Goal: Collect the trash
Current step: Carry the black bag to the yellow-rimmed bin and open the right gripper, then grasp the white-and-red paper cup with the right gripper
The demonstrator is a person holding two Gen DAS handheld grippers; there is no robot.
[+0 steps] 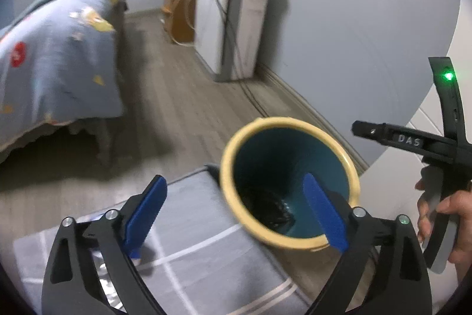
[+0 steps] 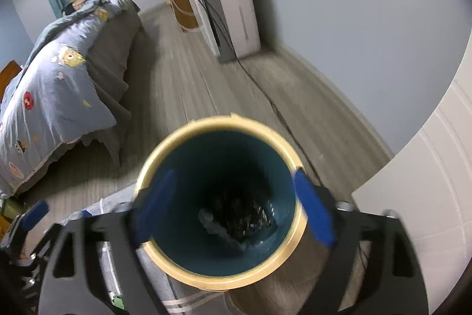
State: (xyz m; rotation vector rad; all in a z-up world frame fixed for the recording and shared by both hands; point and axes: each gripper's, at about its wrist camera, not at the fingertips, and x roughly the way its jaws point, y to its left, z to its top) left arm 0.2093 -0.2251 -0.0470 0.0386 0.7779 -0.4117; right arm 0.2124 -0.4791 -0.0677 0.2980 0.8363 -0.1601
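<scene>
A teal trash bin with a cream rim (image 1: 290, 185) stands on the floor beside a grey mat; dark crumpled trash (image 2: 239, 220) lies at its bottom. My left gripper (image 1: 233, 214) is open and empty, its right finger over the bin's mouth, its left finger over the mat. My right gripper (image 2: 233, 208) is open and empty directly above the bin (image 2: 221, 197), fingers spread about as wide as the rim. The right gripper's handle and the hand holding it show at the right of the left wrist view (image 1: 436, 167).
A grey mat with white stripes (image 1: 188, 250) lies left of the bin. A bed with a blue quilt (image 1: 56, 58) stands at left. A white appliance (image 1: 233, 19) with cables (image 2: 265, 96) stands by the wall. A white door (image 2: 427, 182) is at right.
</scene>
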